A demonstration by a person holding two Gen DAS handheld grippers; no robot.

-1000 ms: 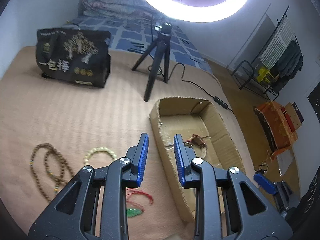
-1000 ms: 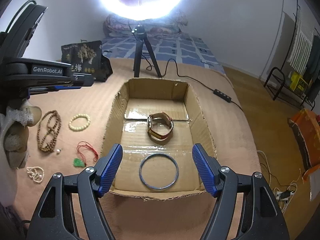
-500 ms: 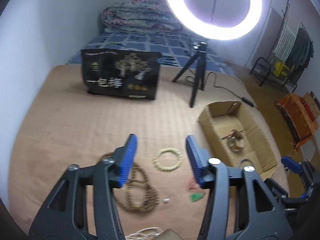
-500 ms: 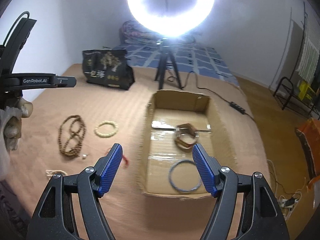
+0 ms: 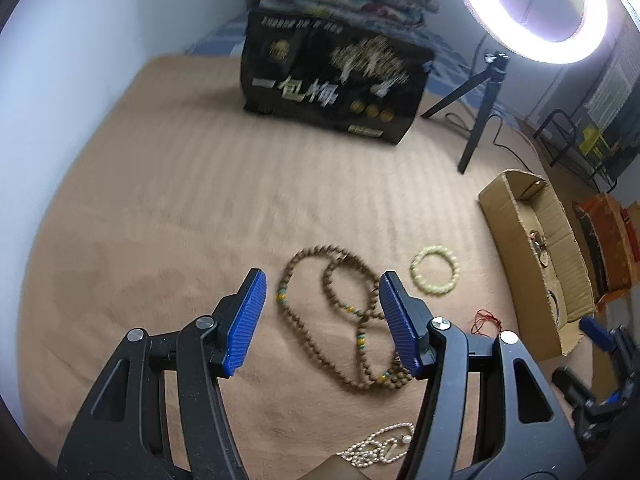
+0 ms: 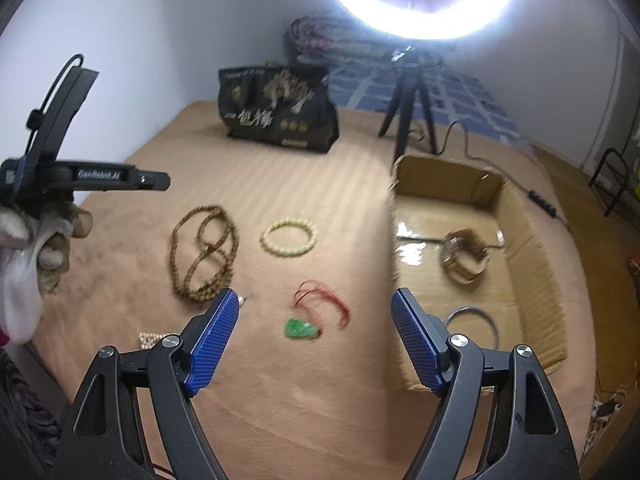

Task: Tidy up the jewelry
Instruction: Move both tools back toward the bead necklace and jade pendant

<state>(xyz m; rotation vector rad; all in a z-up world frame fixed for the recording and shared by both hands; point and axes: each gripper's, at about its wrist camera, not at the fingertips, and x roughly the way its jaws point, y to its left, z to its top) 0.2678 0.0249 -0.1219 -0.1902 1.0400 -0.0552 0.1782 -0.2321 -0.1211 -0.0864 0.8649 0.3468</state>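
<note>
With the left gripper (image 5: 322,320) parted and empty over the brown bead necklace (image 5: 344,316) at lower centre, and the right gripper (image 6: 316,340) opening, empty, over the green pendant (image 6: 301,328), you should lower squarely before closing.

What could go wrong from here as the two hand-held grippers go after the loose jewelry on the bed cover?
1. The brown bead necklace lies in overlapping loops, so the open left hand-held gripper may lift only one strand and drag the rest.
2. The green pendant has a thin red cord that could slip from the right hand-held gripper, whose jaws are opening with nothing between them.
3. Trailing strands could snag on the cardboard box wall.
</note>
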